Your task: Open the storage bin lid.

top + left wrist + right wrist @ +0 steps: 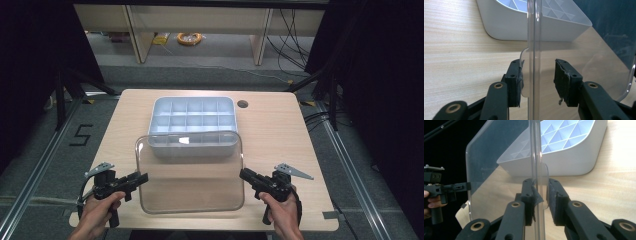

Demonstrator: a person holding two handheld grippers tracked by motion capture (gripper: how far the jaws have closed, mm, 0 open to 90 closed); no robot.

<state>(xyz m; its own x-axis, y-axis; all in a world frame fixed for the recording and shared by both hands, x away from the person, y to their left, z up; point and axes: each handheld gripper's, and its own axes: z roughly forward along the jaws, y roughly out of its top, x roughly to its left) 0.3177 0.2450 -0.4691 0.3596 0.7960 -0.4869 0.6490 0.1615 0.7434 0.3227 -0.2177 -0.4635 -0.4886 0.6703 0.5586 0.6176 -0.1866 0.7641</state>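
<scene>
A clear plastic lid [190, 172] hangs over the near half of the wooden table [280, 130], its far edge over the near side of a white compartment tray [156, 109]. My left gripper [142, 179] is shut on the lid's left rim, and my right gripper [244, 174] is shut on its right rim. In the left gripper view, the gripper [537, 75] has its jaws either side of the lid [534, 37], with the tray [506, 25] behind. In the right gripper view, the gripper [541, 192] pinches the lid [486, 157] in front of the tray [564, 162], and the left gripper [467, 186] holds the far rim.
A round cable hole [242, 104] lies in the table near the tray's back right corner. Black curtains flank both sides. Beyond the table are desk legs, loose cables and an orange coil [189, 38]. A "5" [80, 135] is marked on the floor at the left.
</scene>
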